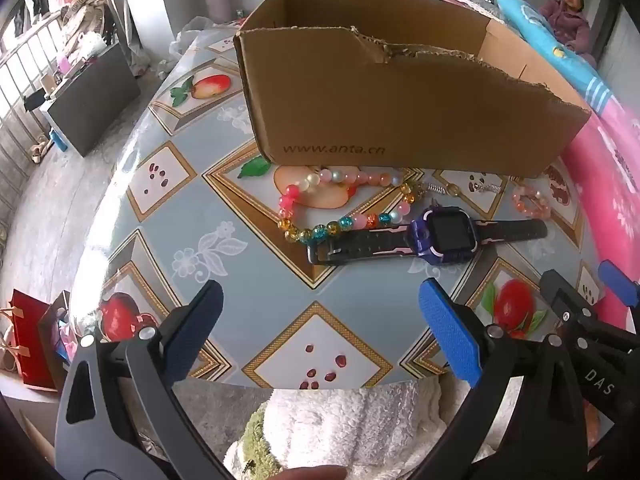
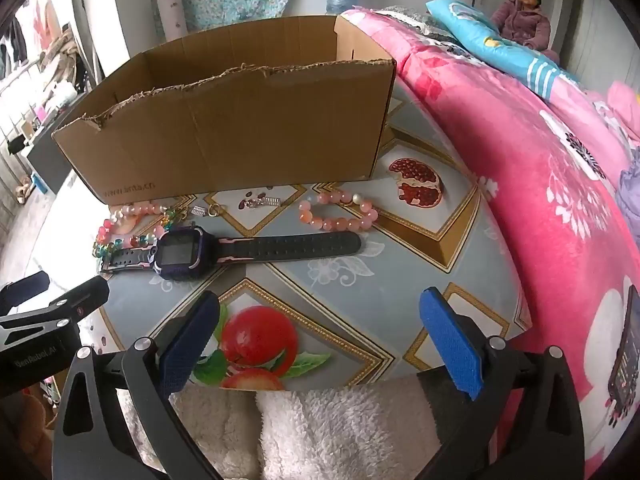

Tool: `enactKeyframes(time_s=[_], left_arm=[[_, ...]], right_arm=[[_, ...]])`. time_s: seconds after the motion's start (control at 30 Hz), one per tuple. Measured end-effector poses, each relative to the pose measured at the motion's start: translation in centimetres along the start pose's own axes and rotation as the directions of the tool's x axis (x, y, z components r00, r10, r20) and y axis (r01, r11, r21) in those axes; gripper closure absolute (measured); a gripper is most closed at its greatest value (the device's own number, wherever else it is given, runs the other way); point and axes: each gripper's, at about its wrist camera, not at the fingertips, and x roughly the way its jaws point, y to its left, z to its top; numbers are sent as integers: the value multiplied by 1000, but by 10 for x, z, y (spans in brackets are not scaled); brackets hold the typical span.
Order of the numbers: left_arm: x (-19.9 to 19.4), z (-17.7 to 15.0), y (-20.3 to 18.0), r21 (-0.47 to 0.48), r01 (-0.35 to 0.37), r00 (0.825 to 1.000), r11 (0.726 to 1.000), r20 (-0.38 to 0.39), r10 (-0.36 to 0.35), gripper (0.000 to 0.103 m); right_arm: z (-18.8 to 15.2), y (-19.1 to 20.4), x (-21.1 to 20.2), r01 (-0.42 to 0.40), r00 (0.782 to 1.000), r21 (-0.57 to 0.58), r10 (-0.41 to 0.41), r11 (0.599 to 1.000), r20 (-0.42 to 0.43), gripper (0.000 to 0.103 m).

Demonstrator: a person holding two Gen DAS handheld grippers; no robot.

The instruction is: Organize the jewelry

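Cardboard box stands at frame centre on a fruit-patterned tablecloth; beaded necklace, watch and pink bracelet lie just before it. Left gripper and right gripper, low in frame, gape empty. Risk: round beads slipping from flat pads. Pink bedding at right.
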Motion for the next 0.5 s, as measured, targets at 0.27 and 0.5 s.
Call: enactKeyframes(time_s=[0.27, 0.5], left_arm=[[2, -2, -2, 0, 1, 1000, 1000, -4, -1, 8], [6, -3, -3, -2, 2, 1000, 1000, -10, -2, 8]], right_arm=[[2, -3, 0, -7, 1000, -1, 7, 1000, 2, 5], [3, -2, 1, -9, 1000, 9, 9, 1000, -1, 5]])
